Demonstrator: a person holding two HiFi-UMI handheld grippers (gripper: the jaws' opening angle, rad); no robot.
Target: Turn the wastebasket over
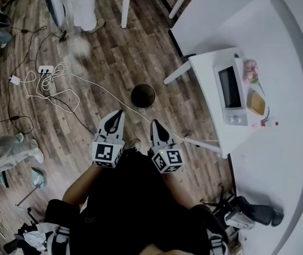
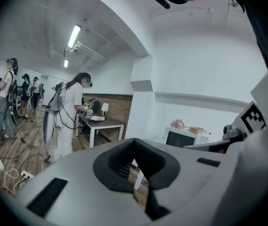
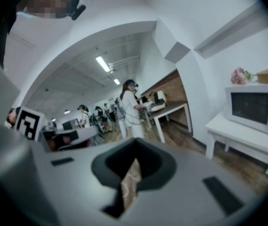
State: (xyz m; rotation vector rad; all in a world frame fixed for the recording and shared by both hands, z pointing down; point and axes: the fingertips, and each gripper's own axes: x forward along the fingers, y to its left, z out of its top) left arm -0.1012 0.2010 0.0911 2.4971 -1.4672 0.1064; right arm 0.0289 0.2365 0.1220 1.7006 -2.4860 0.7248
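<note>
On the floor, the wastebasket [image 1: 143, 95] stands upright or upturned, unclear which.

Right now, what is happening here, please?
A person stands holding a claw in each hand. The left claw and the right claw are both shut and empty, and they point toward a dark wastebasket on the wood floor just ahead. Neither claw touches it. It seems to stand mouth up, so it is not yet turned over. A white table with a microwave is at the right.
</note>
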